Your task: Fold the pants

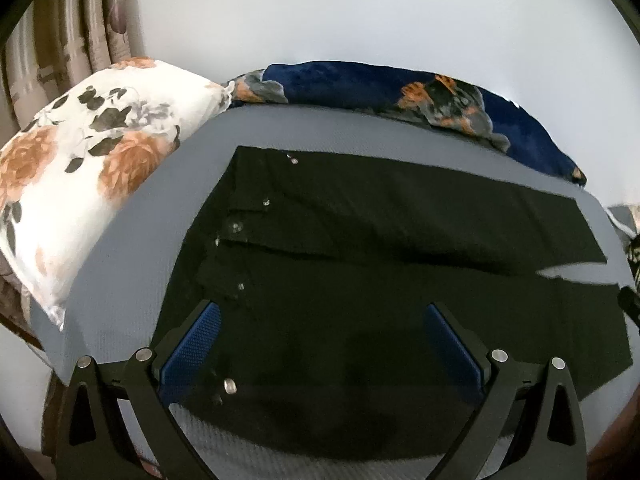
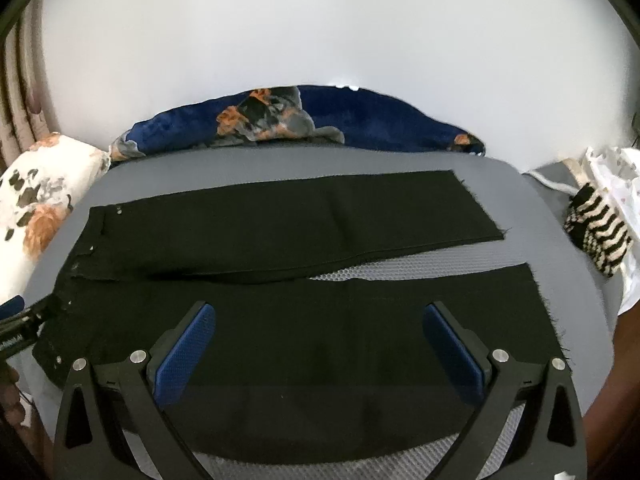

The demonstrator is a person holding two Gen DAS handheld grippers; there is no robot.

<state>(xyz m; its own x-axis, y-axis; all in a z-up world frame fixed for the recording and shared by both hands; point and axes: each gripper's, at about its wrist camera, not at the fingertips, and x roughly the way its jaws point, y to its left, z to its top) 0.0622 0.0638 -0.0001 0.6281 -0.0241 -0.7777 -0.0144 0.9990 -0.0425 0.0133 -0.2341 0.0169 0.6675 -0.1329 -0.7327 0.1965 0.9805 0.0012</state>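
Note:
Black pants lie flat on a grey bed, waistband with metal buttons at the left, both legs running to the right. In the right wrist view the pants show both legs side by side, with a narrow gap near the hems. My left gripper is open and empty, hovering over the near waist and hip area. My right gripper is open and empty, hovering over the near leg. The left gripper's tip shows at the left edge of the right wrist view.
A floral white pillow lies at the bed's left end. A dark blue floral blanket runs along the far edge by the white wall. A striped black-and-cream cloth and white fabric lie at the right end.

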